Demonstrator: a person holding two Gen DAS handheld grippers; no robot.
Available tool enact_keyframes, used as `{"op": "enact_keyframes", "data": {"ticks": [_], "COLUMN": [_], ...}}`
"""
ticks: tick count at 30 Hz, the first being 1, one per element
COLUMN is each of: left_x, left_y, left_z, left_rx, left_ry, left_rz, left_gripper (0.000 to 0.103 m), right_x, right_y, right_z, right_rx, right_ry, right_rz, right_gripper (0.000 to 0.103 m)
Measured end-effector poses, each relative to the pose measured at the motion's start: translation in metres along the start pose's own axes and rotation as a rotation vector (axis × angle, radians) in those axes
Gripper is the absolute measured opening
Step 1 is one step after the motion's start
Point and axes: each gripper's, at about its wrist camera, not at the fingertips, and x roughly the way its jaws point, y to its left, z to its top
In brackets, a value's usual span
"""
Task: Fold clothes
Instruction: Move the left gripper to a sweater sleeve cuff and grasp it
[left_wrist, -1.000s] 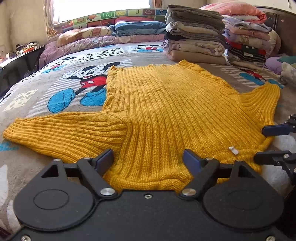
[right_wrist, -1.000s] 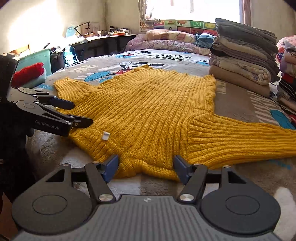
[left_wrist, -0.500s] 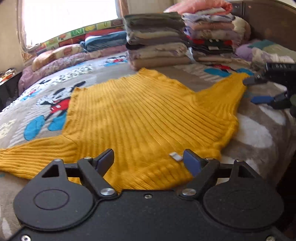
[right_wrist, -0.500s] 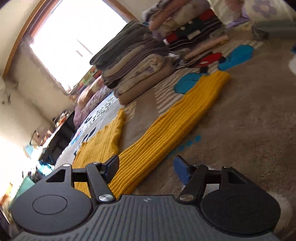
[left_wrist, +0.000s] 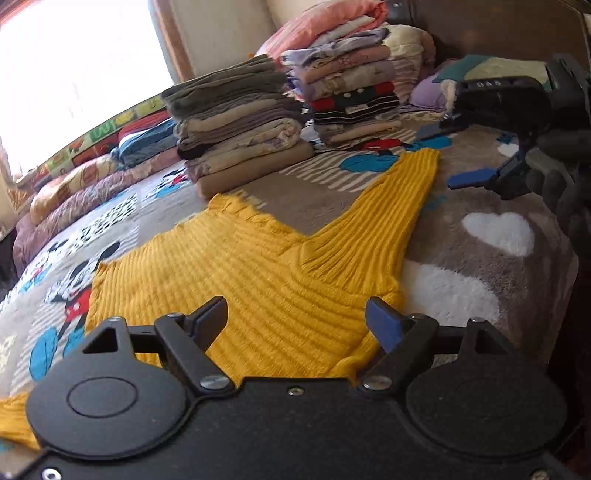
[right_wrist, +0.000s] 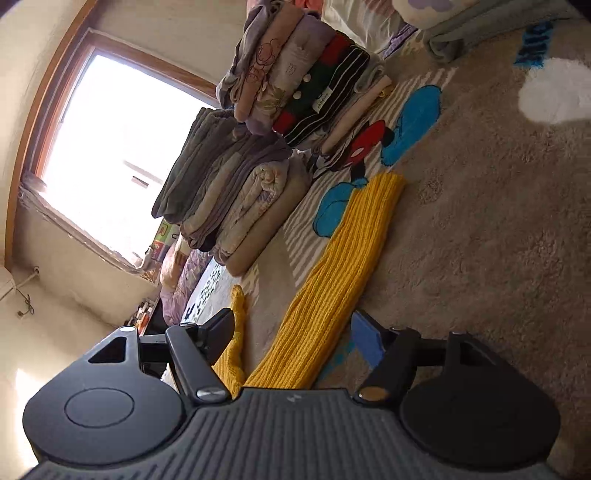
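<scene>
A mustard-yellow ribbed sweater (left_wrist: 258, 273) lies spread flat on the bed's cartoon-print blanket (left_wrist: 480, 229). My left gripper (left_wrist: 295, 325) hovers open over the sweater's near hem corner, nothing between its fingers. One sleeve (left_wrist: 406, 192) stretches toward the folded stacks. My right gripper (left_wrist: 443, 155) shows in the left wrist view at the far right, open, held by a gloved hand (left_wrist: 557, 184) just beyond the sleeve's cuff. In the right wrist view that gripper (right_wrist: 295, 332) is rolled sideways and open above the sleeve (right_wrist: 343, 251), which runs between its fingers without being pinched.
Two tall stacks of folded clothes (left_wrist: 243, 118) (right_wrist: 295, 81) stand on the bed behind the sweater. Pillows and rolled bedding (left_wrist: 92, 177) line the window side. A dark headboard (left_wrist: 480, 29) rises at the back right. The bed's edge drops off at the right.
Both grippers swung right along the sweater: the left from the hem's middle to its right corner, the right out over the sleeve while rolling sideways. Both stayed open.
</scene>
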Motion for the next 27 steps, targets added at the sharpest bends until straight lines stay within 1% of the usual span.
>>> {"op": "enact_keyframes", "data": {"ticks": [3, 6, 8, 10, 13, 17, 18, 22, 25, 26, 27], "left_x": [0.019, 0.041, 0.054, 0.068, 0.090, 0.118, 0.124, 0.147, 0.155, 0.157, 0.160], "left_y": [-0.034, -0.062, -0.078, -0.096, -0.111, -0.127, -0.131, -0.145, -0.143, -0.142, -0.141], "left_z": [0.017, 0.031, 0.039, 0.048, 0.056, 0.069, 0.072, 0.085, 0.098, 0.103, 0.107], "left_rx": [0.129, 0.215, 0.274, 0.352, 0.455, 0.563, 0.588, 0.670, 0.630, 0.617, 0.604], "left_ry": [-0.002, 0.004, 0.005, 0.004, 0.002, -0.002, -0.004, -0.001, 0.021, 0.029, 0.036], "left_rz": [-0.033, -0.044, -0.038, -0.021, 0.020, 0.071, 0.080, 0.109, 0.091, 0.085, 0.078], "left_gripper": [0.082, 0.078, 0.074, 0.061, 0.049, 0.044, 0.041, 0.035, 0.033, 0.029, 0.022], "right_x": [-0.004, -0.009, -0.012, -0.017, -0.023, -0.027, -0.028, -0.034, -0.040, -0.042, -0.043], "right_y": [-0.007, -0.015, -0.022, -0.029, -0.039, -0.050, -0.051, -0.061, -0.067, -0.069, -0.070], "right_z": [0.006, 0.016, 0.022, 0.026, 0.032, 0.036, 0.037, 0.040, 0.041, 0.042, 0.042], "right_rx": [0.033, 0.063, 0.093, 0.121, 0.154, 0.192, 0.198, 0.241, 0.267, 0.273, 0.278], "right_ry": [-0.028, -0.069, -0.100, -0.131, -0.165, -0.193, -0.200, -0.252, -0.297, -0.310, -0.320], "right_rz": [0.012, 0.014, 0.012, 0.011, 0.004, -0.002, -0.005, -0.011, -0.017, -0.020, -0.023], "right_gripper": [0.071, 0.071, 0.071, 0.071, 0.071, 0.071, 0.071, 0.071, 0.071, 0.071, 0.071]}}
